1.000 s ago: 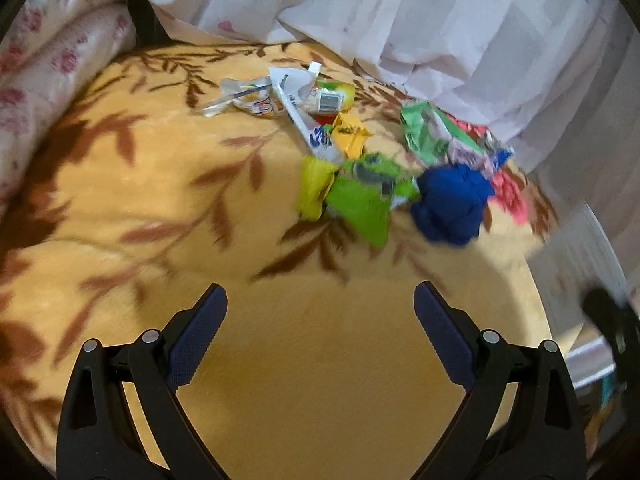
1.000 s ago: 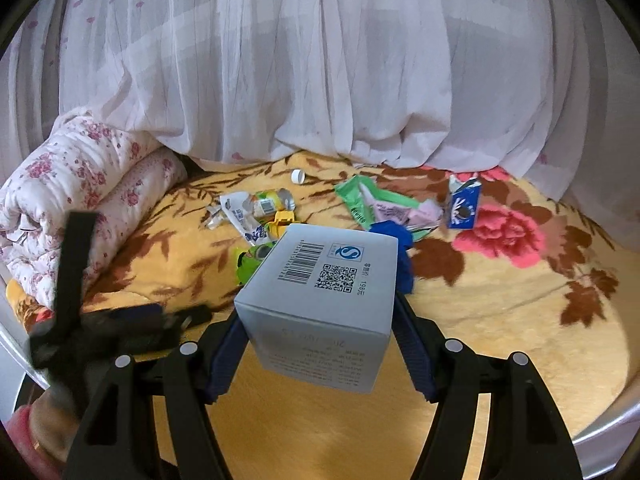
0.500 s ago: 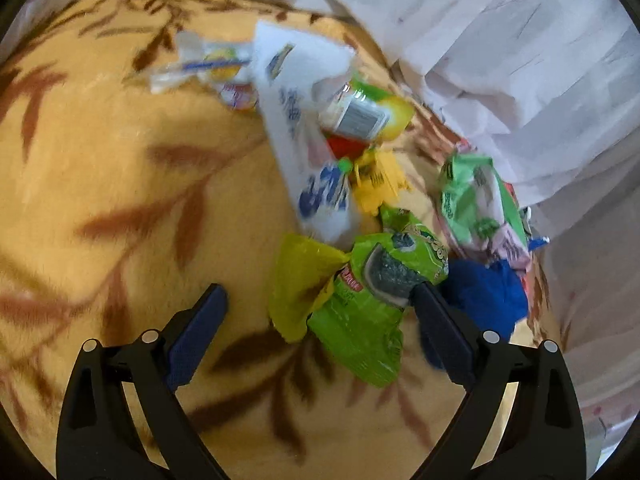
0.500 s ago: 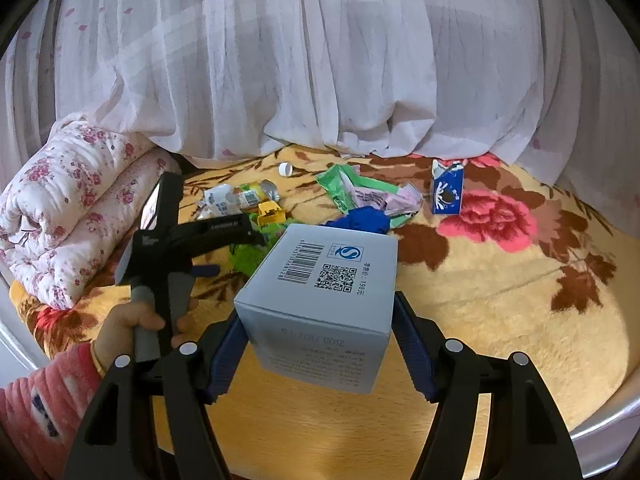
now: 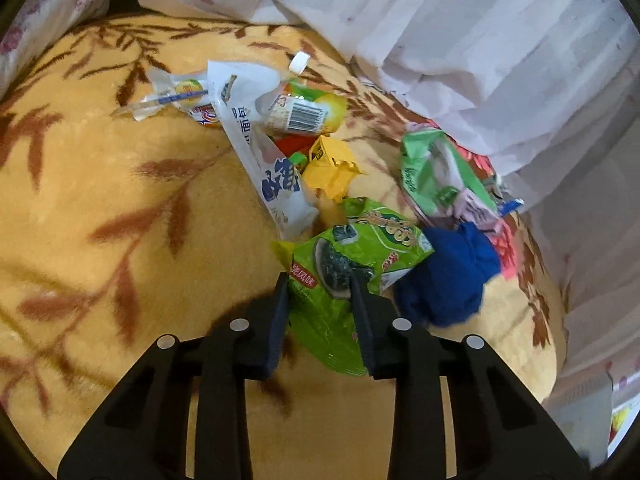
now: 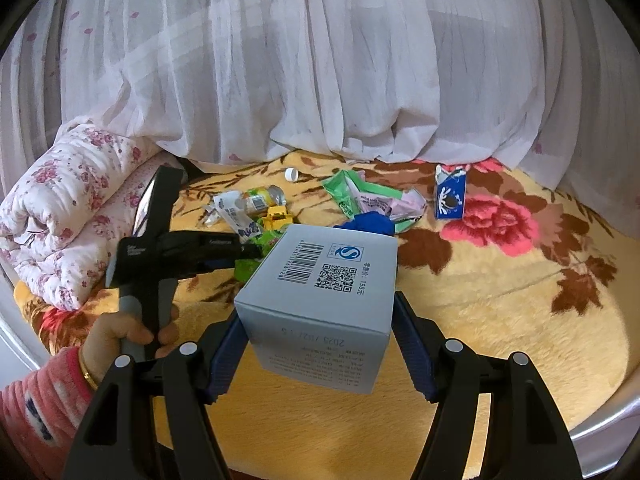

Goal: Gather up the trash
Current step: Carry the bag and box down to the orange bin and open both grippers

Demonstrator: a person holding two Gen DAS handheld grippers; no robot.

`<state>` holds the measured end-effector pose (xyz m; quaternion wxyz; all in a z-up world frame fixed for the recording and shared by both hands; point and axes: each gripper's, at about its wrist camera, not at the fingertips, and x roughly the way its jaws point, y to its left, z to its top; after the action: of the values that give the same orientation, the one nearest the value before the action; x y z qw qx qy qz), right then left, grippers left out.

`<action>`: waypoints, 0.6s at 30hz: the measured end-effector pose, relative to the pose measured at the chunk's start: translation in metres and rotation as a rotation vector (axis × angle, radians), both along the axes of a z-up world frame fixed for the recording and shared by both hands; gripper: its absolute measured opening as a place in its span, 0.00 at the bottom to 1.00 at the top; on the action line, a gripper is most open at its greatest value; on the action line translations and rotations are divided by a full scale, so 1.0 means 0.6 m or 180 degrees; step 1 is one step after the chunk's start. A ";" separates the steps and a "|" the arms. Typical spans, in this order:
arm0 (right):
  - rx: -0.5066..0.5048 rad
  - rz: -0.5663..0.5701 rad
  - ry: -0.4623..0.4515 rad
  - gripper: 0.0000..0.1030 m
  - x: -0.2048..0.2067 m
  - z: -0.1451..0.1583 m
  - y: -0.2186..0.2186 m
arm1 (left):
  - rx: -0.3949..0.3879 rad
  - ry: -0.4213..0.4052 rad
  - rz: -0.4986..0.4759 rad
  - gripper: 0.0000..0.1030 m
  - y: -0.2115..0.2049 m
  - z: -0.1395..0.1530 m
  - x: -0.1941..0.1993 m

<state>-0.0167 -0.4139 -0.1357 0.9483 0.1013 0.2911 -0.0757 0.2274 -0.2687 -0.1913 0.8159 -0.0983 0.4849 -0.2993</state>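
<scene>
The green snack wrapper lies crumpled between the left gripper's jaws, which are closing on it — both pads already meet the foil. Just right of the claw sits a blue cloth ball; beyond it, a white pouch, a yellow carton and a small bottle. The right gripper pinches a grey box. All the litter rests on a yellow floral blanket — white curtain behind.
</scene>
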 end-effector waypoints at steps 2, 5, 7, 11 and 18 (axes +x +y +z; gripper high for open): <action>-0.0026 0.0017 -0.0026 0.66 -0.007 0.007 0.007 | 0.0030 -0.0078 -0.0036 0.28 0.011 0.015 -0.016; -0.0070 0.0045 -0.0056 0.66 -0.018 0.016 0.017 | 0.0008 -0.0187 -0.0106 0.28 0.036 0.041 -0.047; -0.0088 0.0069 -0.0075 0.66 -0.027 0.022 0.025 | 0.0018 -0.0271 -0.0162 0.28 0.056 0.061 -0.074; -0.0141 0.0121 -0.0122 0.66 -0.051 0.037 0.040 | 0.0112 -0.0472 -0.0298 0.28 0.094 0.098 -0.137; -0.0247 0.0266 -0.0148 0.66 -0.102 0.051 0.068 | 0.0297 -0.0704 -0.0572 0.28 0.164 0.128 -0.262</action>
<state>-0.0781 -0.3733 -0.1049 0.9604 0.0539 0.2698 -0.0449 0.0700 -0.1703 -0.1145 0.8379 0.0171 0.4123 -0.3572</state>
